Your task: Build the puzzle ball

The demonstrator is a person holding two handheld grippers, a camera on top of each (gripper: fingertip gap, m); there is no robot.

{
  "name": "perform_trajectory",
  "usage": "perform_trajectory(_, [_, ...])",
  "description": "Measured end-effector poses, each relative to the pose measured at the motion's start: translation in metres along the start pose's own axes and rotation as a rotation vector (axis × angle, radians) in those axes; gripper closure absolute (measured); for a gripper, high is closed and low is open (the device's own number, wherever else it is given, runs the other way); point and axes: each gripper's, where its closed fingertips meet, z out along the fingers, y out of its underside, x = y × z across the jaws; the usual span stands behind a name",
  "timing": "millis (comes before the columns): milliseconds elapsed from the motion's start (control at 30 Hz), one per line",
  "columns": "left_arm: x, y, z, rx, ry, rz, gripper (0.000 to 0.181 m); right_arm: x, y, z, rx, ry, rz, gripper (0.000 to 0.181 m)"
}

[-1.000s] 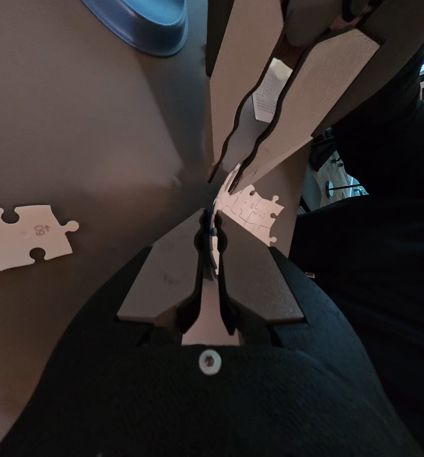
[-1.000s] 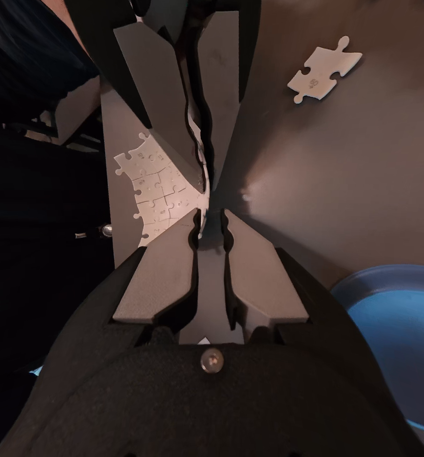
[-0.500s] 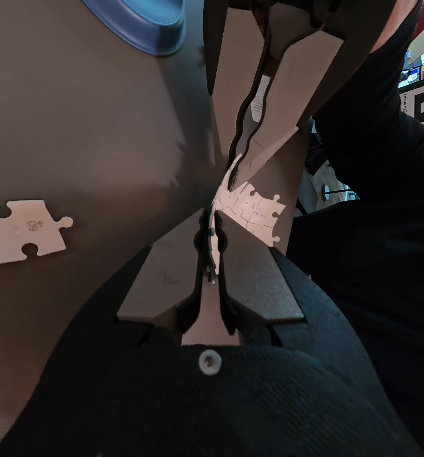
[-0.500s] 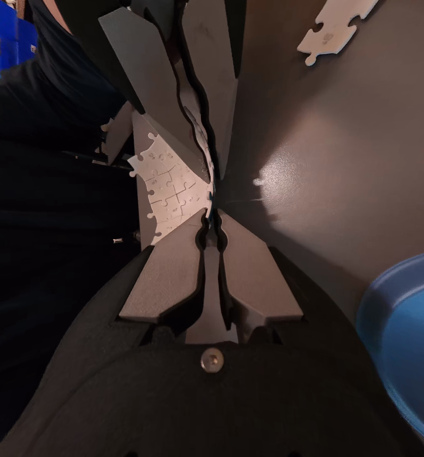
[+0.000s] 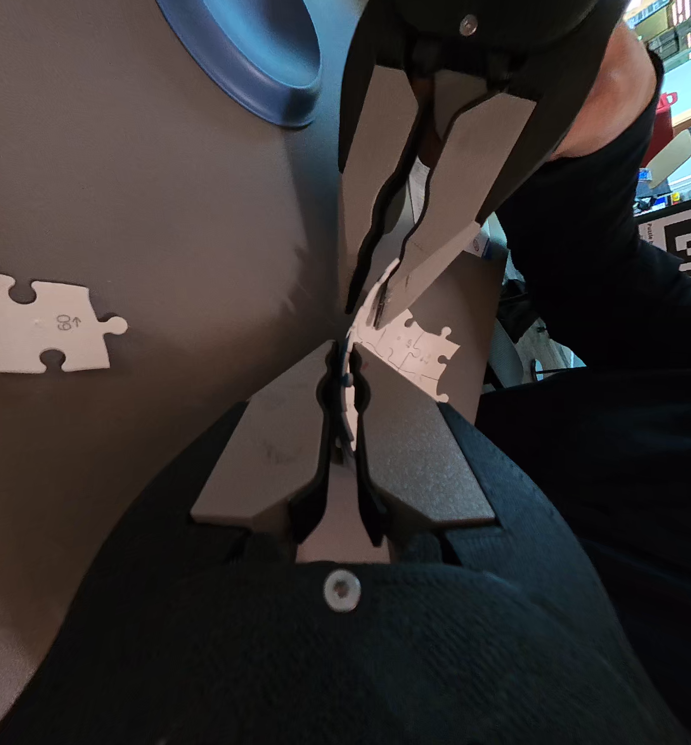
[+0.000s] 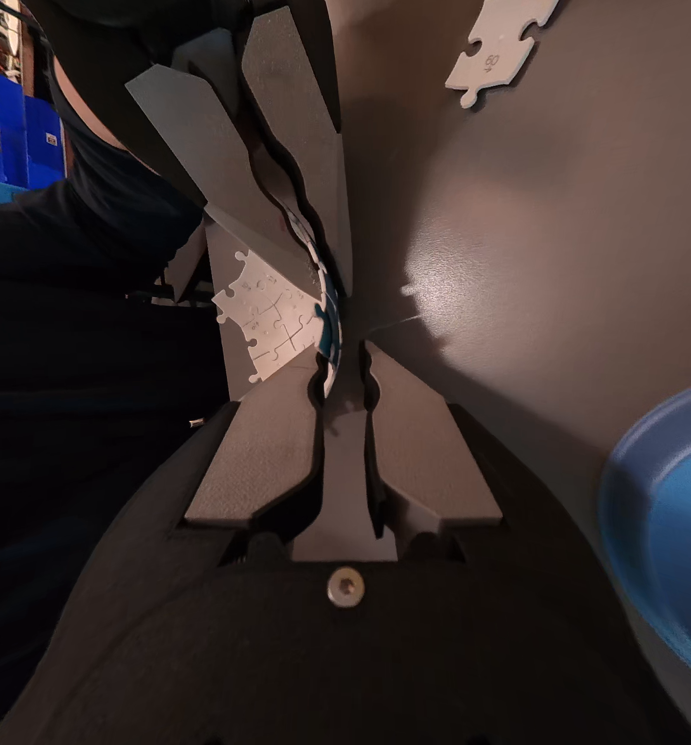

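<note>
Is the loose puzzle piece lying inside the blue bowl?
No, the loose puzzle piece lies flat on the bare table, apart from the blue bowl.

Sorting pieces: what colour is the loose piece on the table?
White loose piece, clearest in the left wrist view.

A curved panel of joined puzzle pieces (image 5: 412, 354), white underside showing with a blue printed face at its edge, stands edge-on between the left gripper's (image 5: 343, 350) tips. A loose white piece (image 5: 41, 322) lies flat well to that gripper's left.
</note>
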Motion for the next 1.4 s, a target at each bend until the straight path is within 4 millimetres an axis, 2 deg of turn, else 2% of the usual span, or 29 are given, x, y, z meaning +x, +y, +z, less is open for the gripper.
perform_trajectory(267, [0.004, -0.005, -0.006, 0.073, -0.023, 0.004, 0.177, -0.006, -0.007, -0.002, 0.06, -0.007, 0.008, 0.181])
perform_trajectory(667, [0.005, 0.0, -0.007, 0.056, -0.034, 0.003, 0.178, -0.008, -0.005, 0.002, 0.076, 0.047, -0.077, 0.181])
perform_trajectory(833, [-0.001, -0.006, -0.011, 0.084, -0.05, -0.007, 0.178, -0.004, -0.013, 0.002, 0.139, 0.02, -0.044, 0.181])
perform_trajectory(867, [-0.002, -0.006, -0.012, 0.09, -0.053, -0.008, 0.178, -0.003, -0.014, 0.001, 0.147, 0.029, -0.049, 0.179])
perform_trajectory(900, [-0.001, -0.006, -0.011, 0.086, -0.042, -0.01, 0.178, -0.001, -0.015, 0.0, 0.153, 0.043, -0.05, 0.169])
perform_trajectory(1000, [0.001, -0.004, -0.008, 0.078, -0.025, -0.015, 0.178, -0.004, -0.02, -0.002, 0.186, 0.026, -0.05, 0.166])
perform_trajectory(1100, [-0.001, -0.003, -0.007, 0.073, -0.049, -0.014, 0.178, -0.006, -0.02, 0.0, 0.185, 0.01, -0.058, 0.18])
perform_trajectory(1400, [0.001, 0.0, -0.007, 0.063, -0.033, -0.02, 0.178, -0.008, -0.017, 0.004, 0.164, 0.039, -0.117, 0.181])
